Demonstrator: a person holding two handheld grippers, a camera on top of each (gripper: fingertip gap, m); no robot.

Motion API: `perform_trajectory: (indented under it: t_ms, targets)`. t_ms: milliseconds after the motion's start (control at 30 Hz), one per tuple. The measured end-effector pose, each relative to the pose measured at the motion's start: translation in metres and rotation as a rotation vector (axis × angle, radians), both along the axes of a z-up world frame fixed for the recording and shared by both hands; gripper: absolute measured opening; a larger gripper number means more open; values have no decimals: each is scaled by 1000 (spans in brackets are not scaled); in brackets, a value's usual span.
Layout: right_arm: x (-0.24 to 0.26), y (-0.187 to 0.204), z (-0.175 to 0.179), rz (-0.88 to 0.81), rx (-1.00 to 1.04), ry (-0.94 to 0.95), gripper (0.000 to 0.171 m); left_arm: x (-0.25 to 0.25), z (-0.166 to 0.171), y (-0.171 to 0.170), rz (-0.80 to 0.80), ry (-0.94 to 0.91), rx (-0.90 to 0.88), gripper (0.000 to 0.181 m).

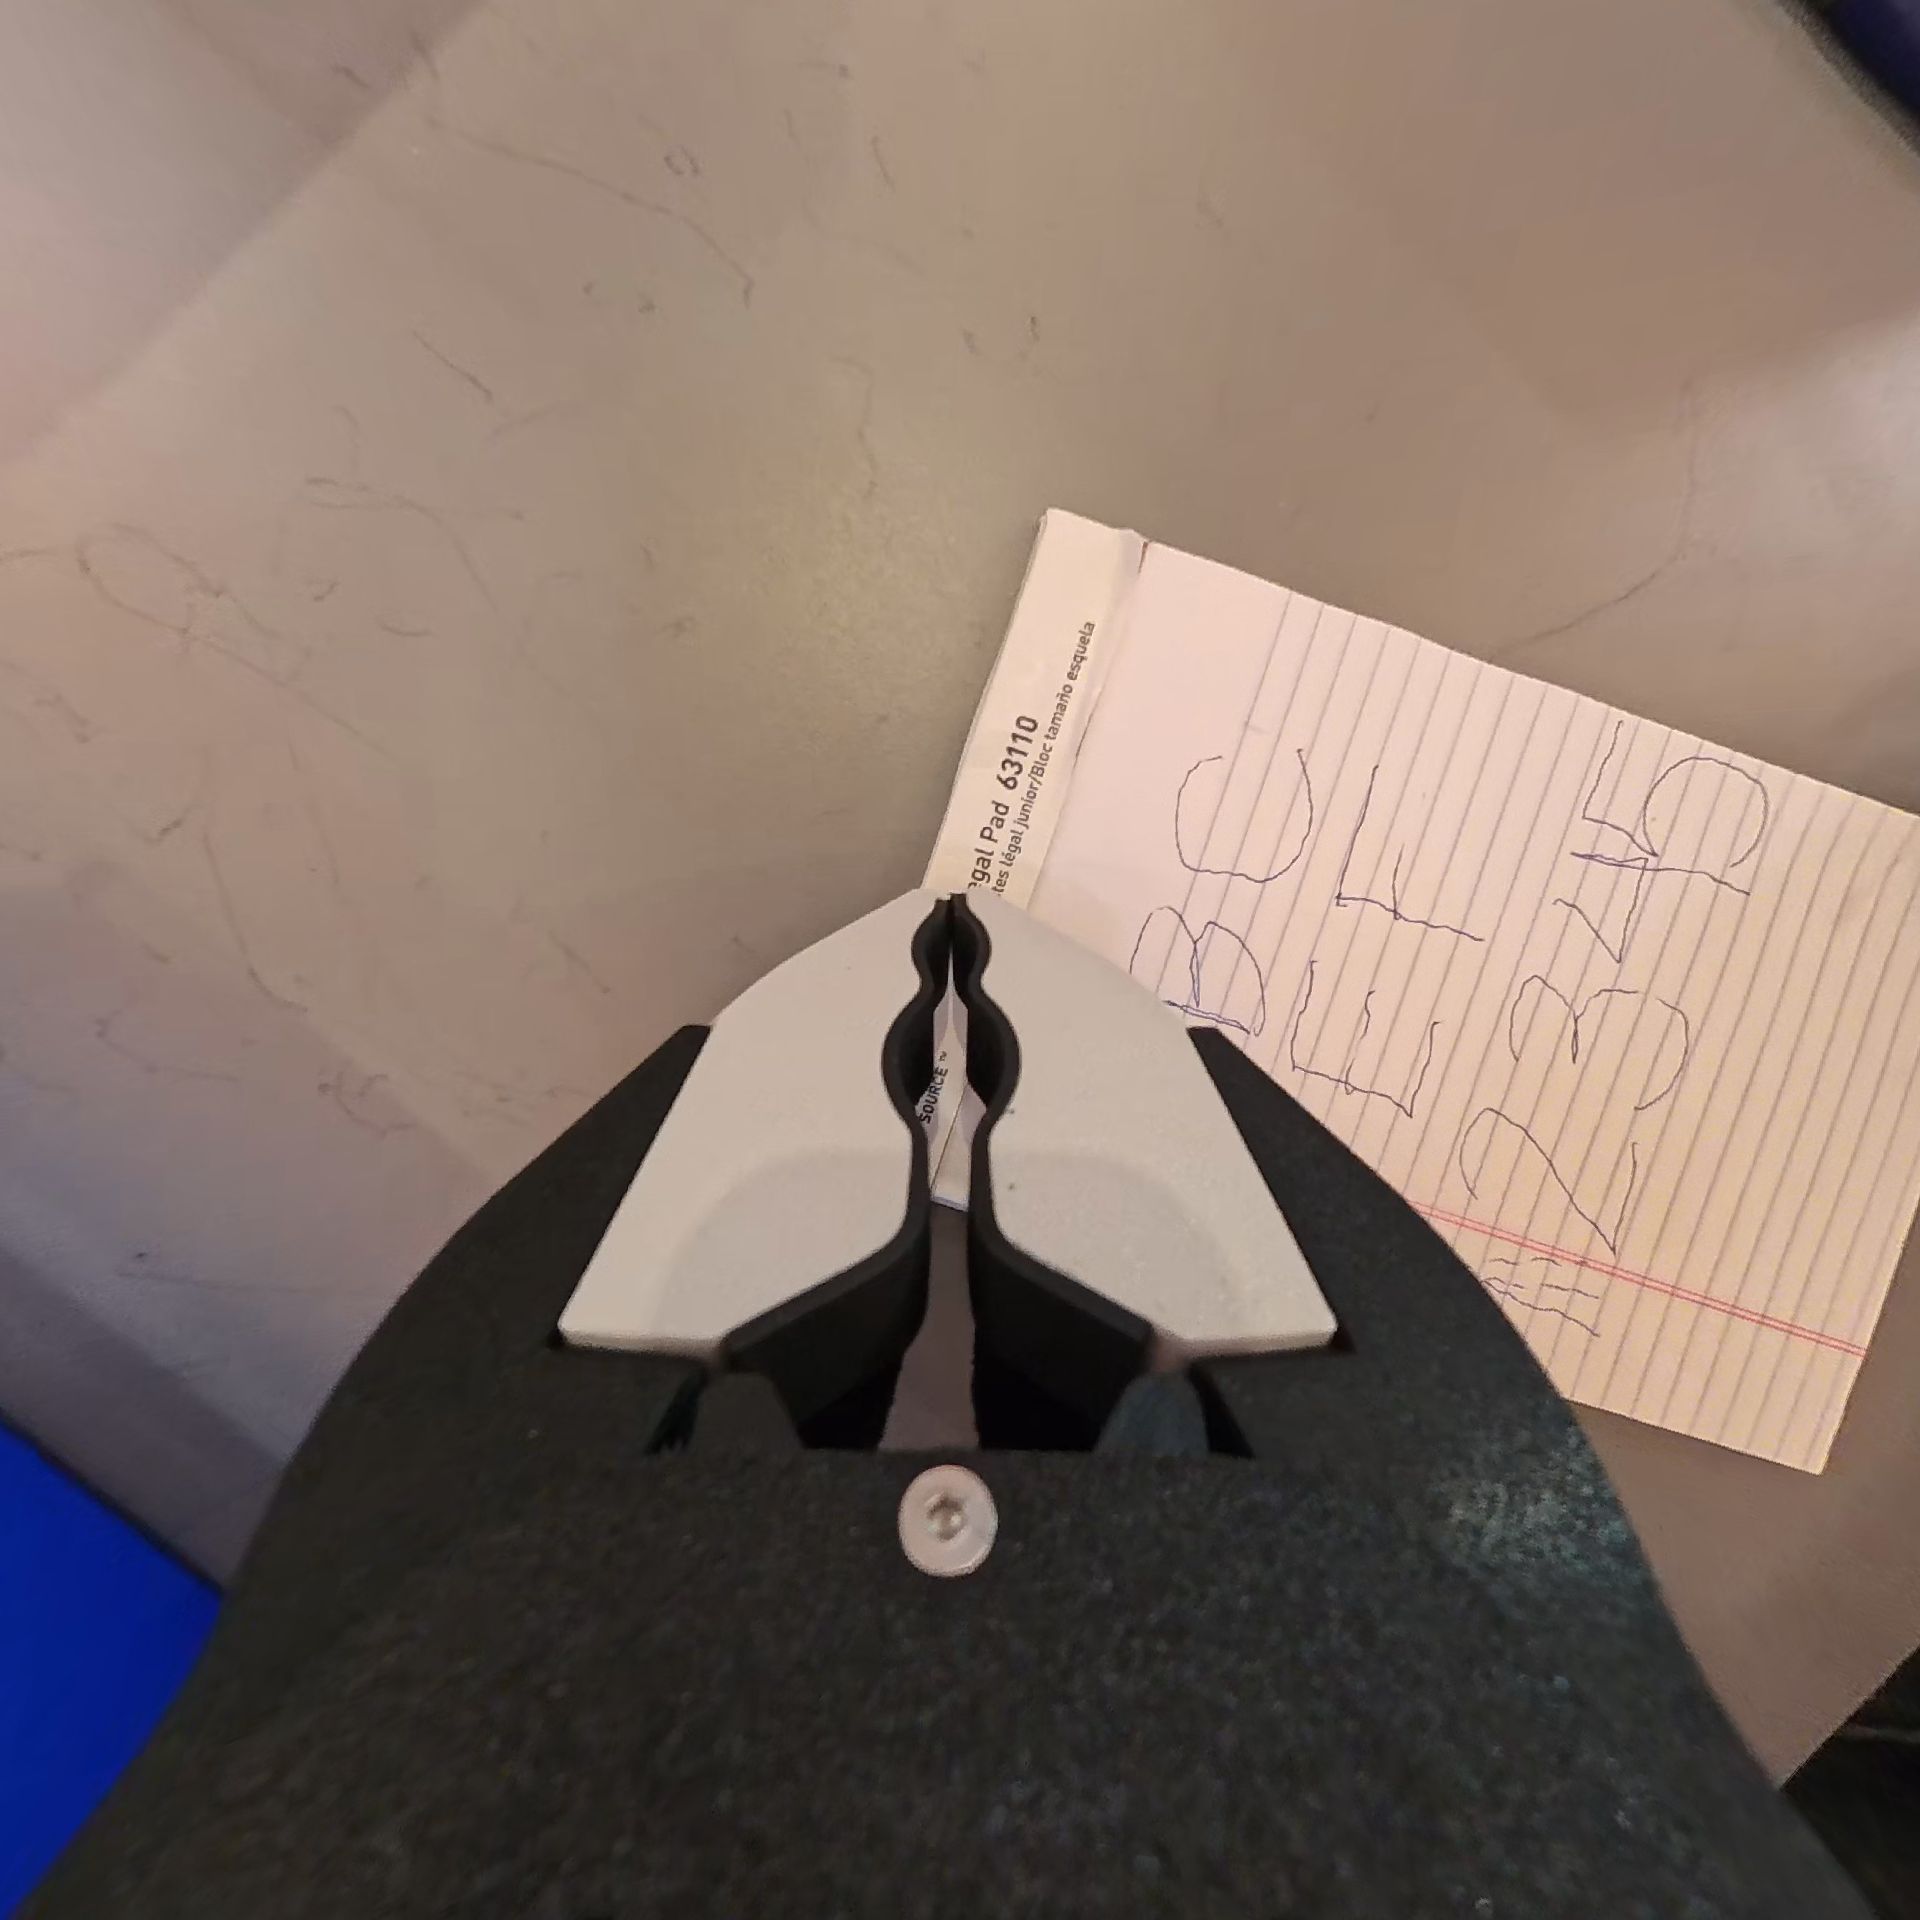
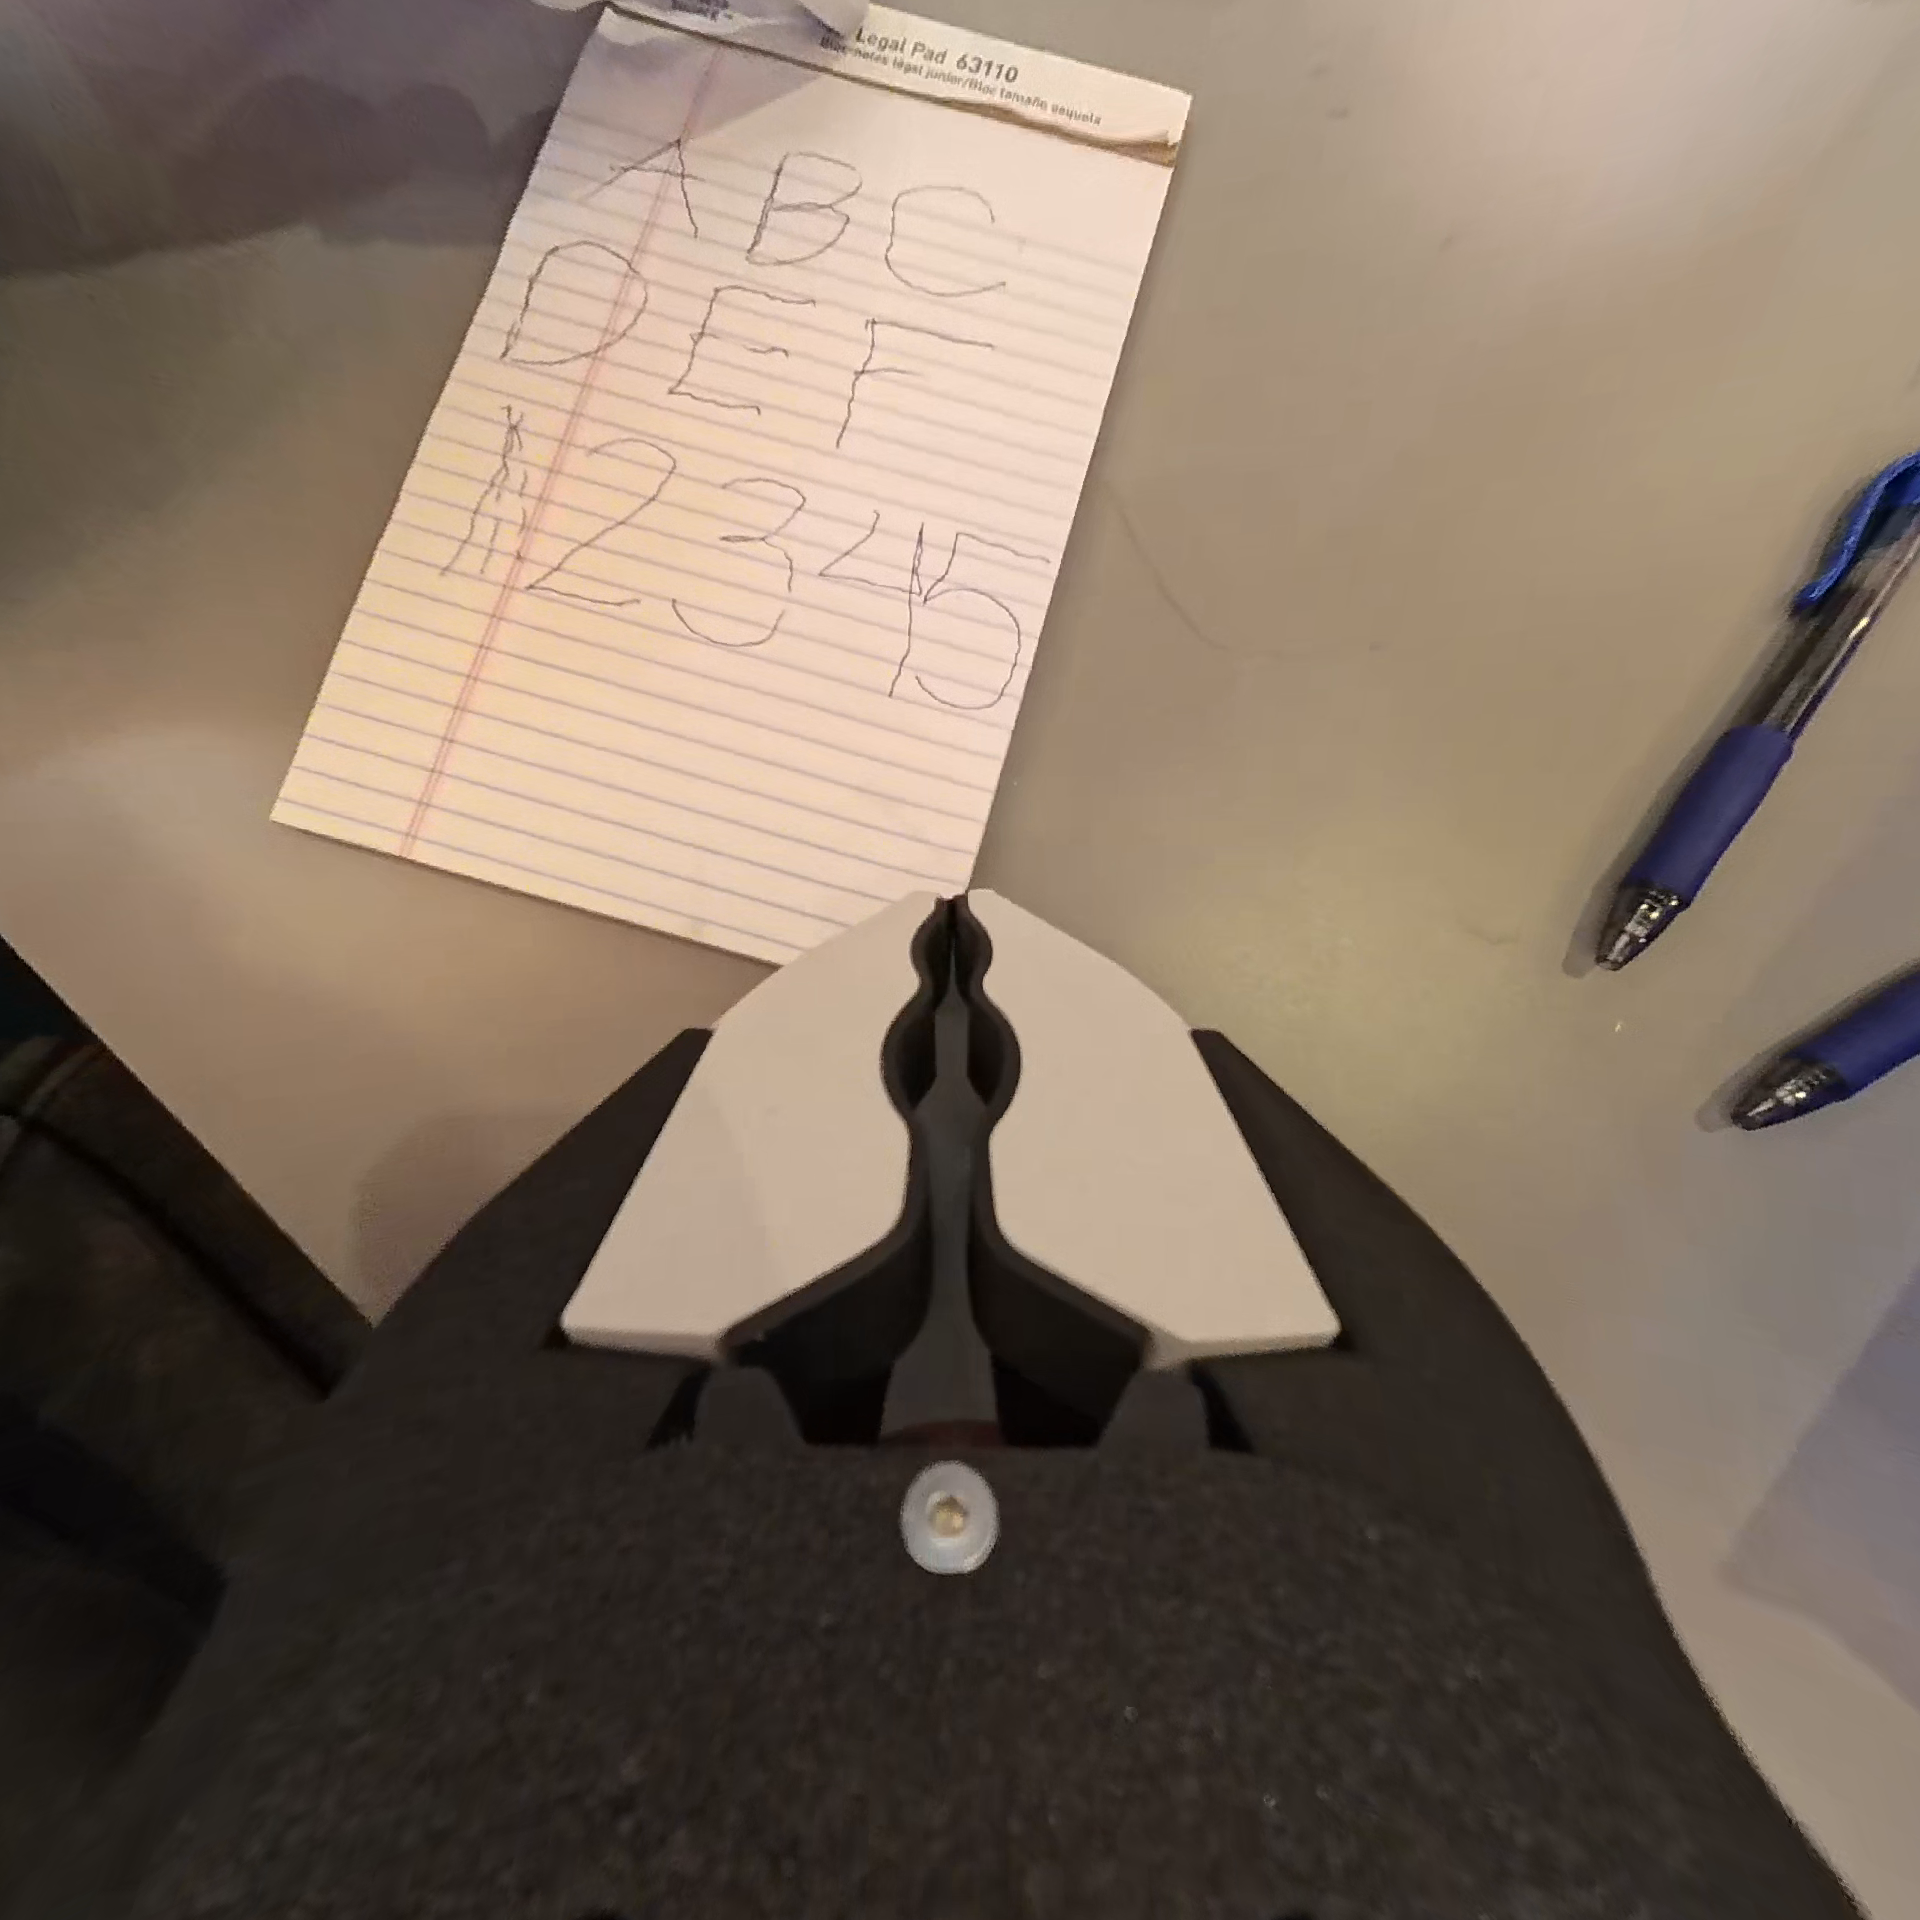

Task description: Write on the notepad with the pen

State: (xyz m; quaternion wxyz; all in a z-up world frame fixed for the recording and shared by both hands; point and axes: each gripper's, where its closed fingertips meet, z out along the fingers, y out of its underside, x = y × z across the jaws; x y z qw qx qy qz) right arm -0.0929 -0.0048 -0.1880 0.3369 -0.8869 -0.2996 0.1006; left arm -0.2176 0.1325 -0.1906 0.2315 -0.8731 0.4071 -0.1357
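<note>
A lined notepad (image 2: pixel 727 727) lies flat on the grey table, with handwritten letters and digits in blue ink on its top sheet. It also shows in the left wrist view (image 1: pixel 1455 935), turned sideways. My left gripper (image 1: pixel 952 906) is shut and empty, over the pad's bound header corner; the header shows through the gap behind the tips. My right gripper (image 2: pixel 954 904) is shut and empty, its tips at the pad's near edge. A blue pen (image 2: pixel 1756 727) lies on the table to the right of the pad, apart from both grippers.
A second blue pen (image 2: pixel 1839 1060) lies just below the first at the right edge. The table top (image 1: pixel 520 520) carries faint ink scribbles. The table's edge (image 2: pixel 208 1122) runs at the lower left. A blue surface (image 1: pixel 83 1558) shows beyond the table.
</note>
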Motion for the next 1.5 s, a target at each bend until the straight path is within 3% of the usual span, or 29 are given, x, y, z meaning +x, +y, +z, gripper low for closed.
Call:
perform_trajectory:
  t_ms: [267,367,400,433,467,600,800,1500]
  targets:
    - [0,1,16,21,68,-43,0,0,0,0,-3,-3,-1,0]
    - [-1,-6,7,25,5,-37,0,0,0,0,-4,-5,-2,0]
    - [-3,-11,3,38,-26,-29,7,0,0,0,-5,-6,-2,0]
    - [-6,-14,-1,47,-52,-21,28,0,0,0,-5,-7,-2,0]
    - [-13,-20,-2,96,-61,-8,38,0,0,0,-6,-7,-2,0]
    - [-61,-37,14,320,78,17,46,0,0,0,-7,-7,-2,0]
    - [-117,-50,2,503,131,-83,32,0,0,0,-8,0,4,0]
    - [-113,-60,-2,541,84,-53,0,0,0,0,-16,-15,-1,0]
